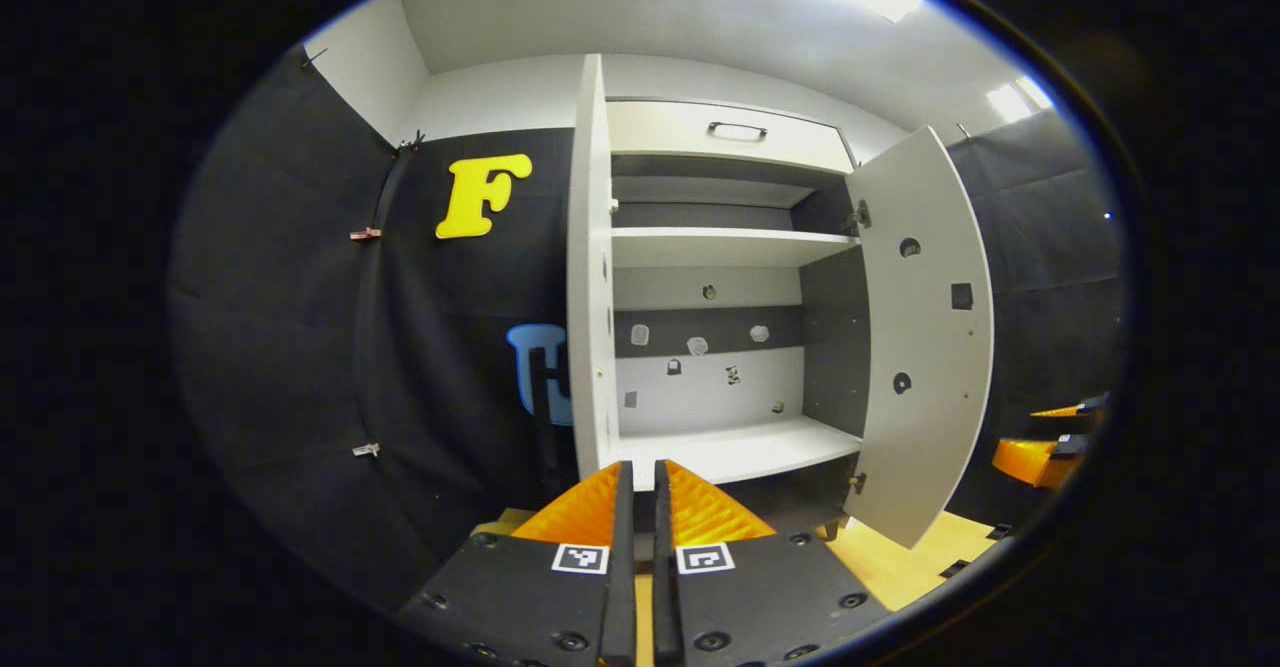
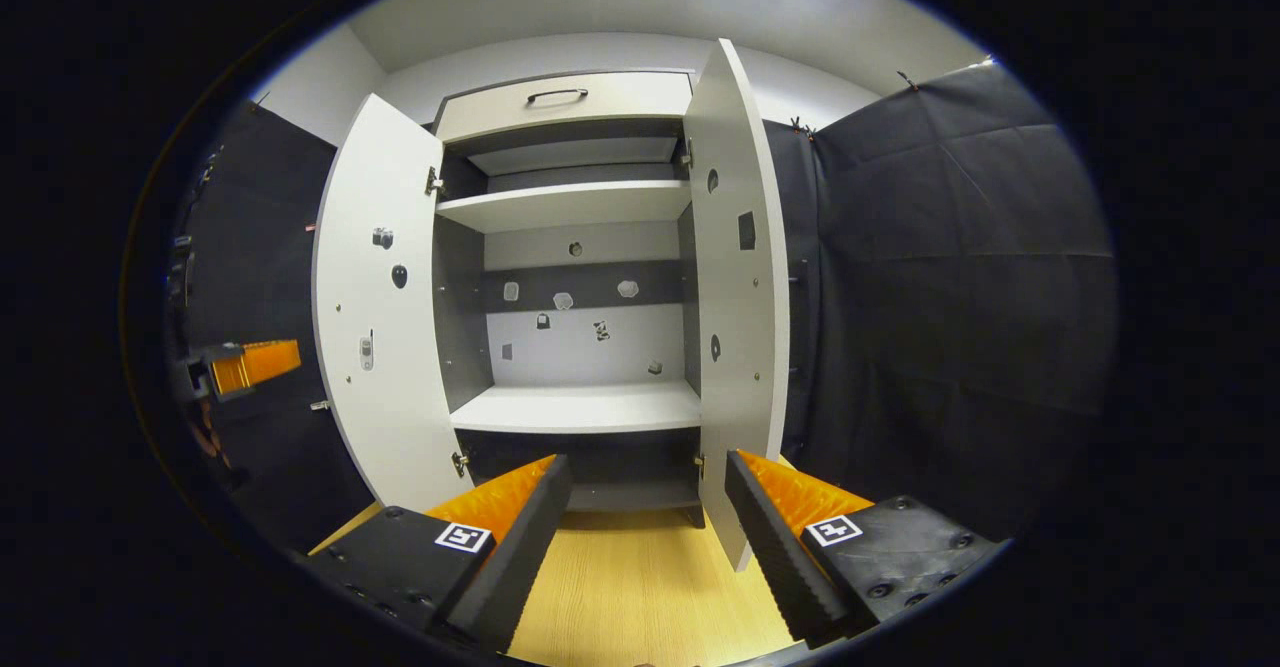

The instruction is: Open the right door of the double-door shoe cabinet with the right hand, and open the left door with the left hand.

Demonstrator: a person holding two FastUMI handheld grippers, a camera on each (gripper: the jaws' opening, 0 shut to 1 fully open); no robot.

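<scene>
Cabinet seen ahead on the wood floor, left door and right door both swung wide. Left gripper nearly closed, nothing held. Right gripper spread, nothing held.

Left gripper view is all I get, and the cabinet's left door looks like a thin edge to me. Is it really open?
Observer: Yes. In the right gripper view the left door stands wide open, with its whole inner face showing.
Visitor: Is anything on that face?
Observer: A few small fittings sit on its upper and middle part. They are too small to name.
Visitor: And the other gripper, at my right edge, is it open or closed?
Observer: The right gripper is open. Its fingers are wide apart and hold nothing, and the wooden floor shows between them.
</scene>
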